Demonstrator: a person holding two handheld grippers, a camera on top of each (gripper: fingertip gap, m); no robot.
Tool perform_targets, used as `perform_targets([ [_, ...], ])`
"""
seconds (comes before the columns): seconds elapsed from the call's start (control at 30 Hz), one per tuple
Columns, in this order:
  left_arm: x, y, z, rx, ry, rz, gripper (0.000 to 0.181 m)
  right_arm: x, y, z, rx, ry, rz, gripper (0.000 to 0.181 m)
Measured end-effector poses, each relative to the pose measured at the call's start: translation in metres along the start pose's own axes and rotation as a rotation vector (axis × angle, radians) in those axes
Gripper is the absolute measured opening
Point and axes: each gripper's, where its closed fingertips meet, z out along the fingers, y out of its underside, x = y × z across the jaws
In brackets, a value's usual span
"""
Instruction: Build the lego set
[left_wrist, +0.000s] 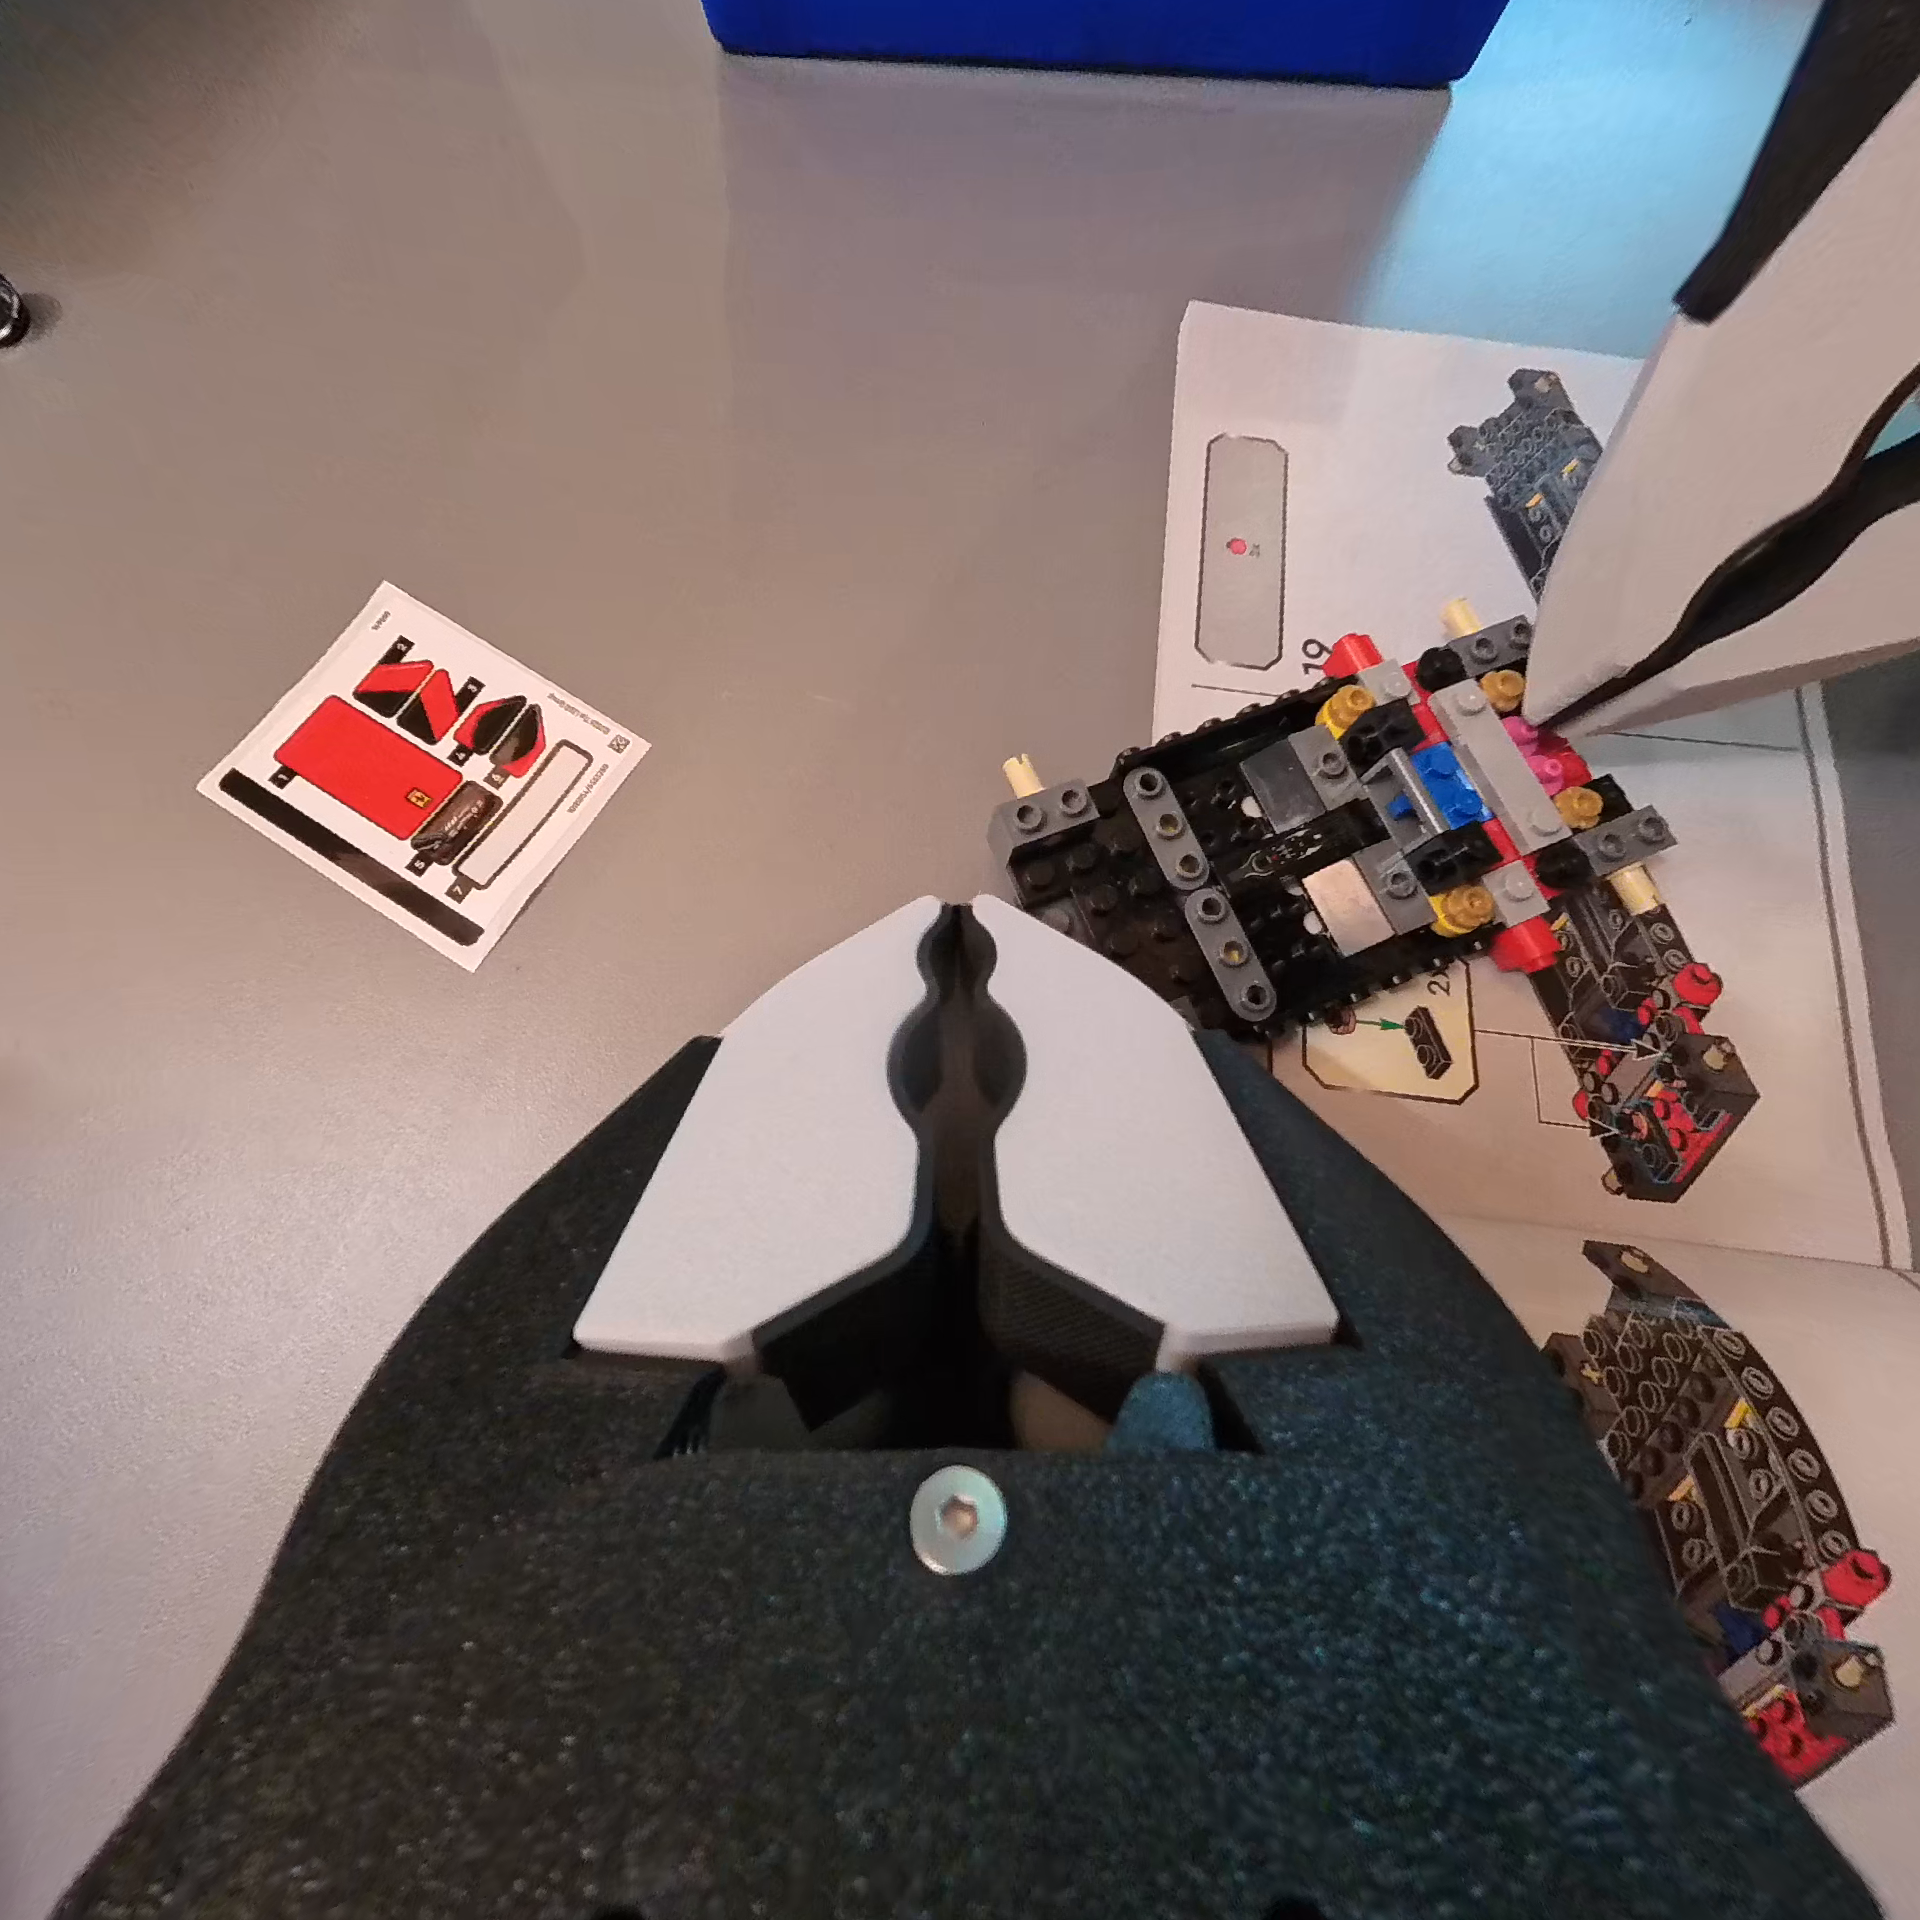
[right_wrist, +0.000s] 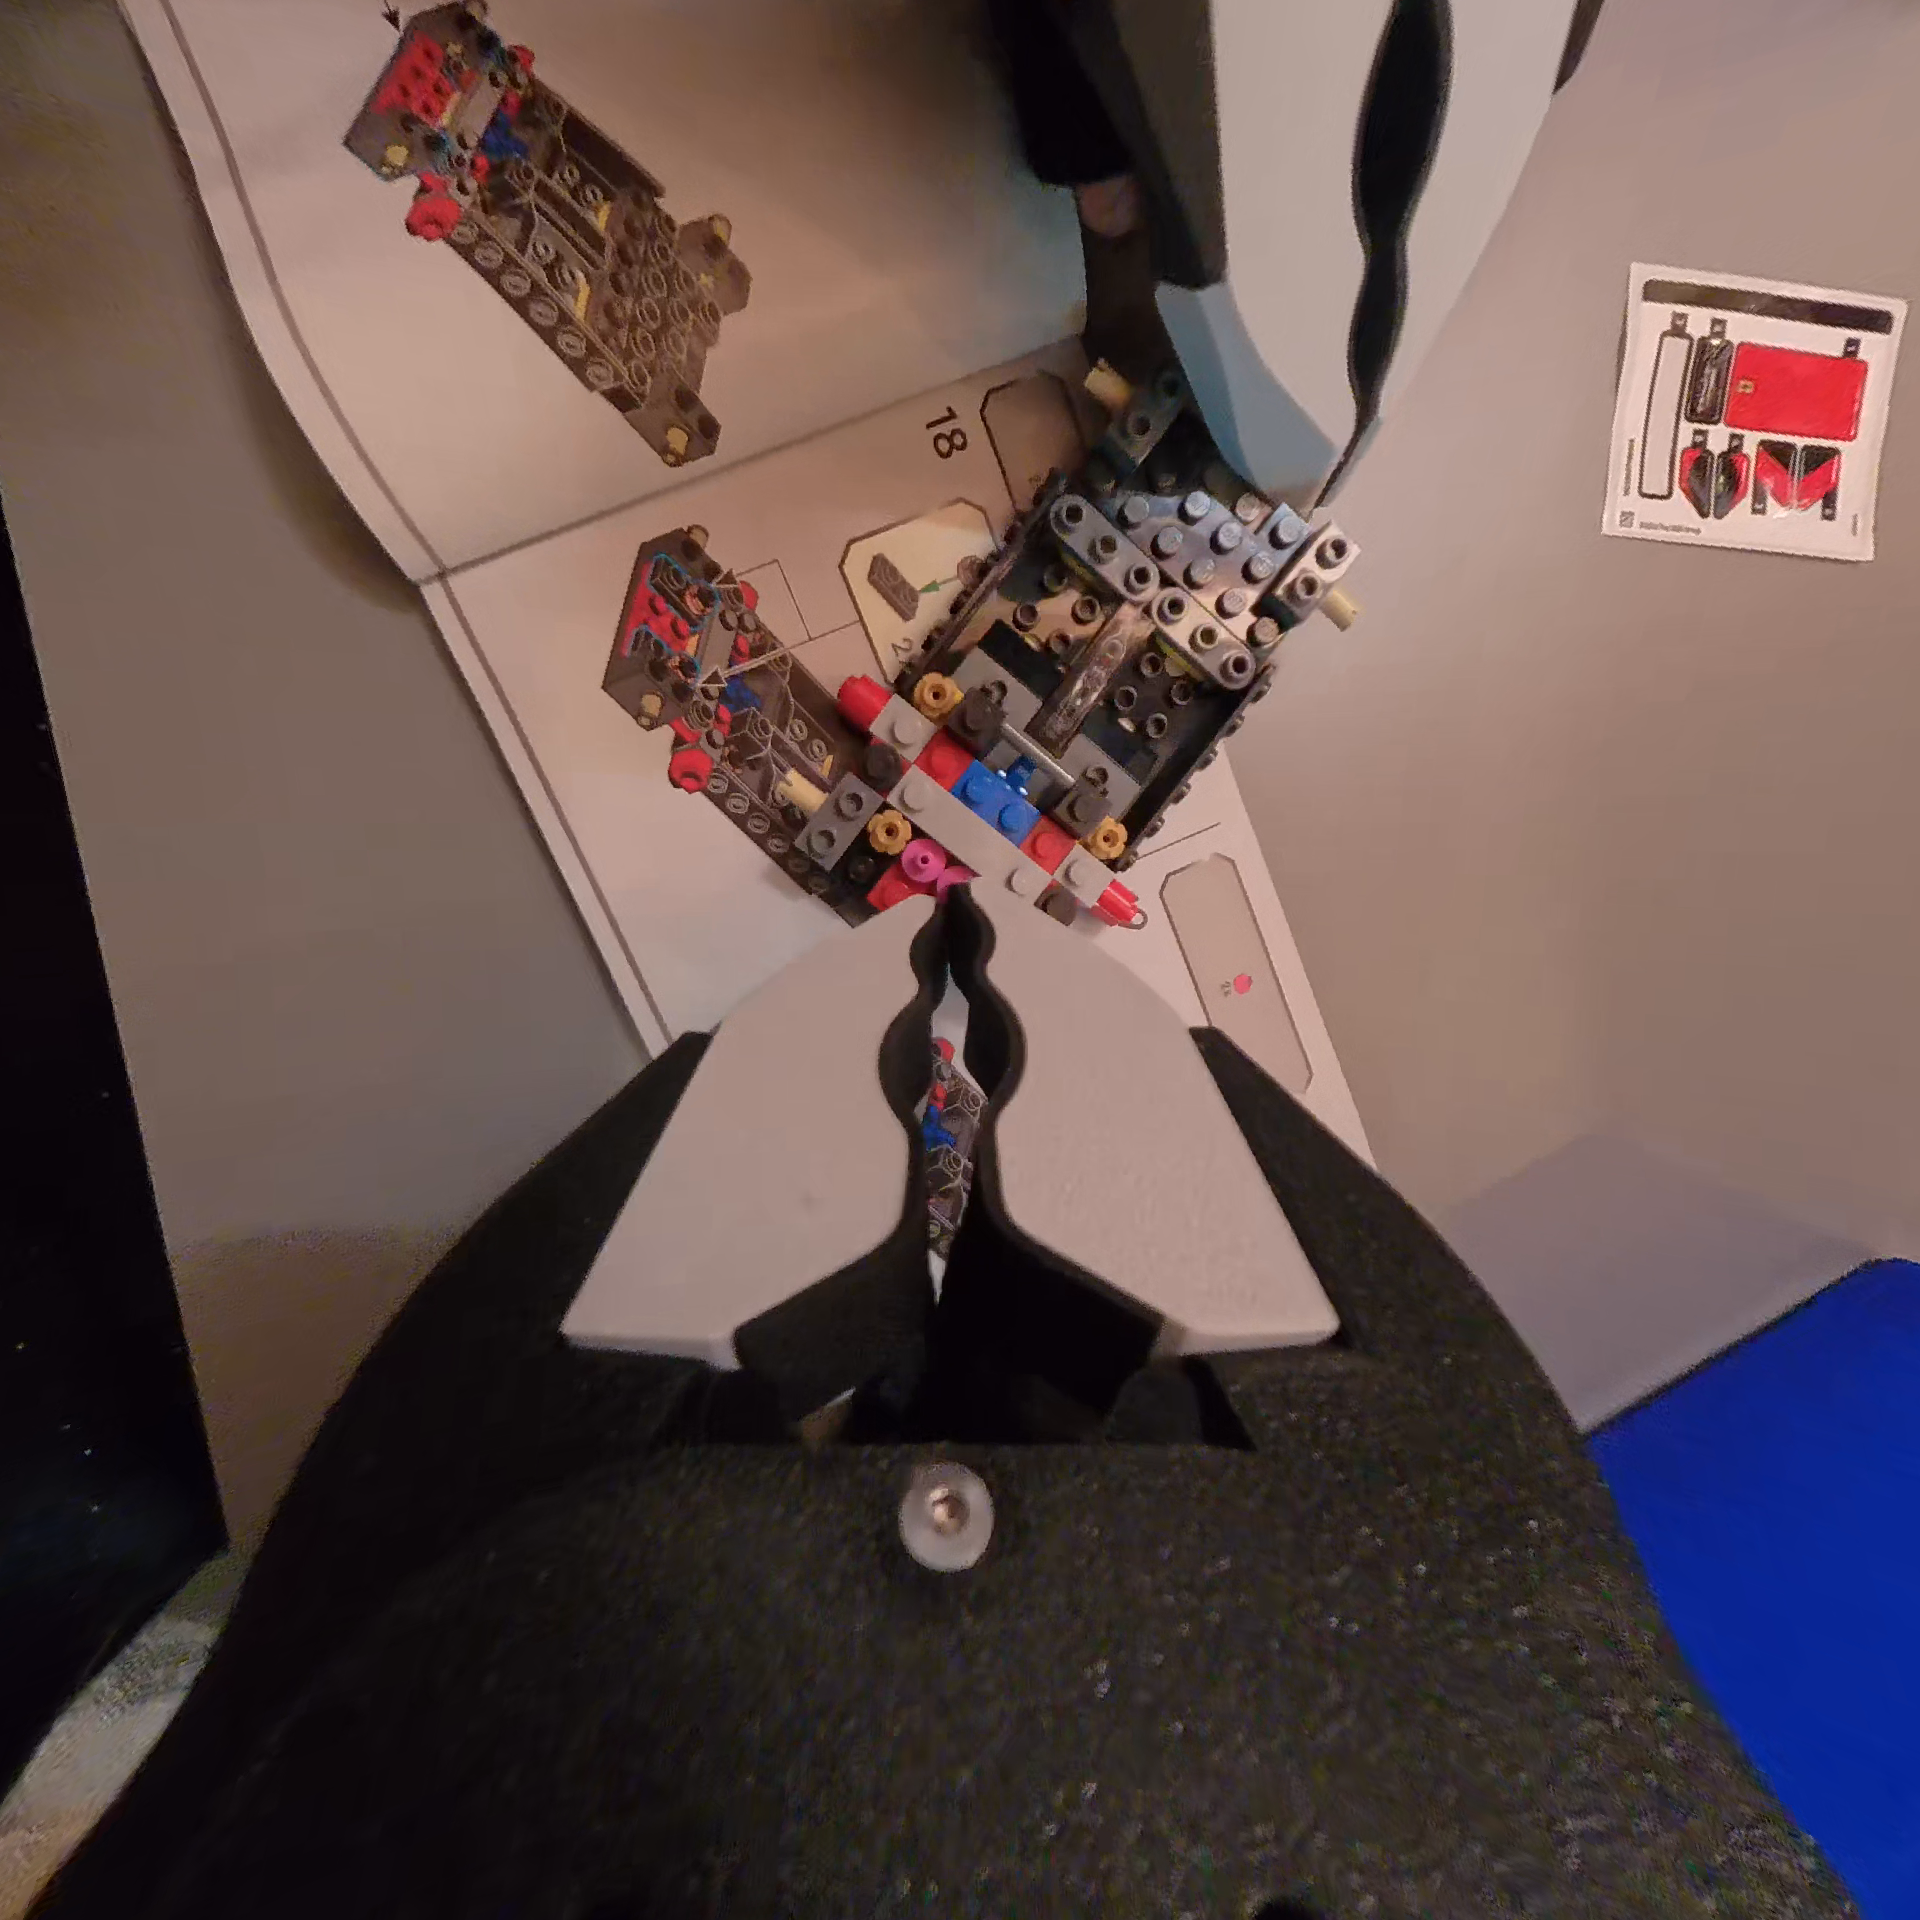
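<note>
Model: the part-built Lego chassis (left_wrist: 1340, 862) lay on the open instruction booklet (left_wrist: 1714, 1039), likely for comparison with the printed step.
Left gripper (left_wrist: 958, 914): pressed together, empty, tips at the chassis's black end, apparently steadying it.
Right gripper (right_wrist: 951, 902): nearly closed, tips at a pink stud piece (right_wrist: 925, 862); whether it pinched the piece could not be told.
Sticker sheet (left_wrist: 421, 774): aside, untouched.

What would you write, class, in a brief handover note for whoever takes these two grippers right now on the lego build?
Left gripper: shut, empty, tips at the black end of the lego chassis.
Right gripper: closed, tips against the pink pieces at the chassis's other end; whether it pinches one is unclear.
Chassis lies on the open instruction booklet.
Sticker sheet sits apart on the grey table, apparently unused.
Done: base partly assembled. Left: remaining steps, stickers.
</note>
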Motion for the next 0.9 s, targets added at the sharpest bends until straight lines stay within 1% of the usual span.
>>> perform_targets([
  [0.1, -0.001, -0.001, 0.001, 0.0, -0.014, 0.004, 0.0, 0.0, 0.0, 0.0, -0.052, 0.02, -0.034, 0.0],
  [0.23, -0.001, -0.001, 0.001, 0.0, -0.02, 0.007, 0.0, 0.0, 0.001, 0.0, -0.091, 0.009, -0.04, 0.0],
  [0.37, -0.001, -0.001, 0.001, 0.001, -0.02, 0.006, 0.0, 0.001, 0.001, 0.0, -0.141, 0.038, -0.094, 0.0],
  [0.43, -0.001, -0.001, 0.001, 0.0, -0.016, 0.003, 0.0, 0.001, 0.001, 0.0, -0.123, 0.027, -0.105, 0.0],
  [0.53, 0.0, 0.0, 0.0, 0.0, -0.005, 0.006, 0.0, 0.001, 0.002, -0.003, -0.08, -0.01, -0.06, 0.0],
  [0.67, -0.001, 0.0, 0.0, -0.001, -0.009, -0.001, 0.002, -0.006, -0.01, -0.007, 0.017, -0.069, -0.038, 0.0],
  [0.77, -0.001, 0.0, 0.0, -0.001, -0.011, 0.005, 0.002, -0.007, -0.007, -0.001, -0.027, -0.069, -0.054, 0.0],
  [0.9, -0.001, 0.0, 0.0, -0.002, -0.009, 0.003, 0.002, -0.008, -0.009, 0.002, -0.033, -0.083, -0.041, 0.0],
])
